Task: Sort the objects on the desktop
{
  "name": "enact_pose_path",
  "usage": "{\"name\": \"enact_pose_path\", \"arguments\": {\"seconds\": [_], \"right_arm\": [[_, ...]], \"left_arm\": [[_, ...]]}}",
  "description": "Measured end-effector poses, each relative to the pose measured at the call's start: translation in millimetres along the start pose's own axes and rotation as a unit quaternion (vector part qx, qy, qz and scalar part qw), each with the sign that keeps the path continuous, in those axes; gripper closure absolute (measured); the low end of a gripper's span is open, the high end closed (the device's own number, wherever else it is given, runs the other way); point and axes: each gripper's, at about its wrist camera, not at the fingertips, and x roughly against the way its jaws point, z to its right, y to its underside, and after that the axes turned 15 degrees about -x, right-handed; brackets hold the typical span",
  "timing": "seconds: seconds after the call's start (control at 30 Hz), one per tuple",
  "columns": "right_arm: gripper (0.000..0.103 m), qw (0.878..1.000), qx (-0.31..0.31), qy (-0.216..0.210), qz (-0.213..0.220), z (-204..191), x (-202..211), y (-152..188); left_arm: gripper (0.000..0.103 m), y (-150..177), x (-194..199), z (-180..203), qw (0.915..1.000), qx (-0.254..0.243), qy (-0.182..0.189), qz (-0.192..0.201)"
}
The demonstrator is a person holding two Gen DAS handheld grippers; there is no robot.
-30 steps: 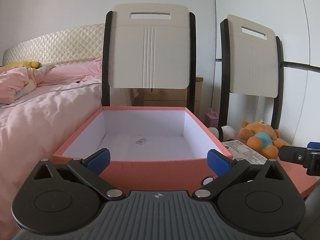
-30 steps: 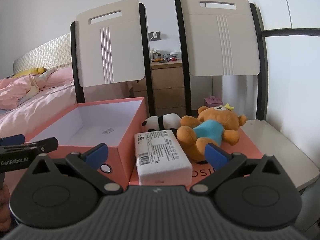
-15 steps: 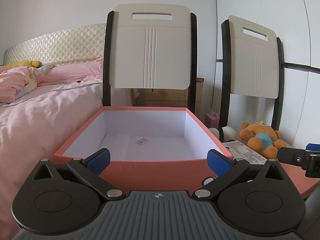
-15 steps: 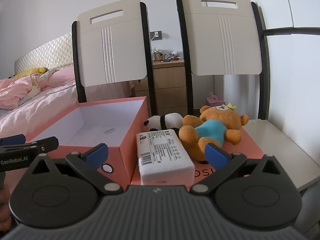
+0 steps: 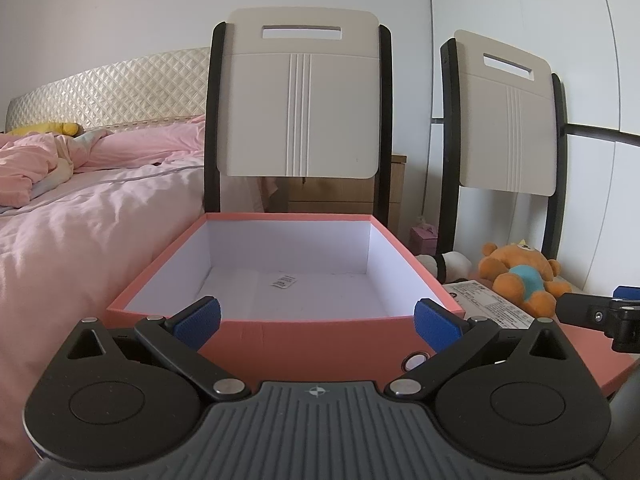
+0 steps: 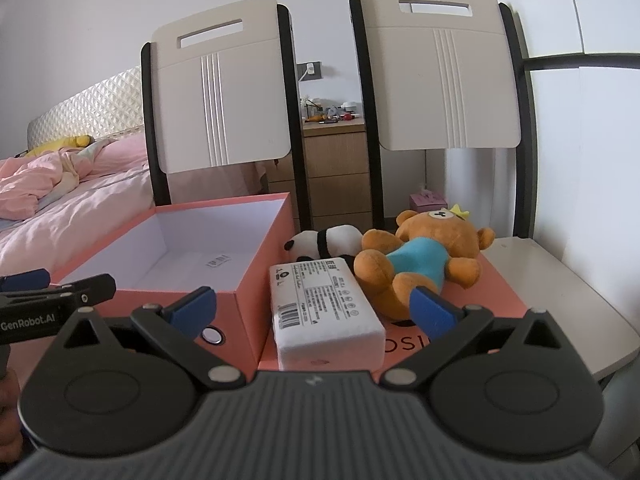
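Observation:
An open pink box (image 5: 312,338) with a white inside stands empty in front of my left gripper (image 5: 316,318), which is open and empty just short of its near wall. In the right wrist view the box (image 6: 244,304) is at the left. Beside it on a pink lid (image 6: 496,284) lie a white tissue pack (image 6: 320,304), an orange bear in a blue shirt (image 6: 420,260) and a small panda toy (image 6: 324,242). My right gripper (image 6: 312,306) is open and empty, just before the tissue pack.
Two white chairs (image 6: 220,92) (image 6: 444,72) hold the box and lid. A bed with pink bedding (image 5: 72,216) lies to the left. A wooden nightstand (image 6: 336,168) stands behind. The left gripper's finger (image 6: 60,292) shows at the left of the right wrist view.
Both grippers have drawn back and risen slightly, so the box and toys sit a little lower and farther in view. Both stay open.

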Motion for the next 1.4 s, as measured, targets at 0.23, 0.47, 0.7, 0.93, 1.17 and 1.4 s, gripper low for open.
{"name": "enact_pose_path", "arguments": {"seconds": [0.23, 0.47, 0.7, 0.93, 1.17, 1.4], "right_arm": [[0.000, 1.000, 0.002, 0.001, -0.002, 0.8, -2.1, 1.0], [0.000, 1.000, 0.000, 0.000, -0.002, 1.1, -1.1, 0.1], [0.000, 1.000, -0.002, -0.003, 0.001, 1.7, 2.4, 0.4], [0.000, 1.000, -0.006, -0.005, 0.004, 7.1, 7.3, -1.0], [0.000, 1.000, -0.011, -0.009, 0.006, 13.3, 18.6, 0.0], [0.000, 0.999, -0.026, -0.001, 0.024, 29.7, 34.7, -4.7]], "left_arm": [[0.000, 0.1, 2.8, 2.2, 1.0000, 0.000, 0.001, 0.001], [0.000, 1.4, 5.4, 3.1, 1.0000, 0.000, 0.005, 0.007], [0.000, 2.6, 7.2, 6.2, 0.9999, -0.002, 0.005, 0.014], [0.000, 8.1, 11.9, 19.0, 0.9989, -0.024, 0.012, 0.038], [0.000, 16.7, 17.6, 38.7, 0.9988, -0.013, 0.019, 0.043], [0.000, 23.0, 15.0, 77.0, 0.9987, -0.026, 0.033, 0.030]]}}
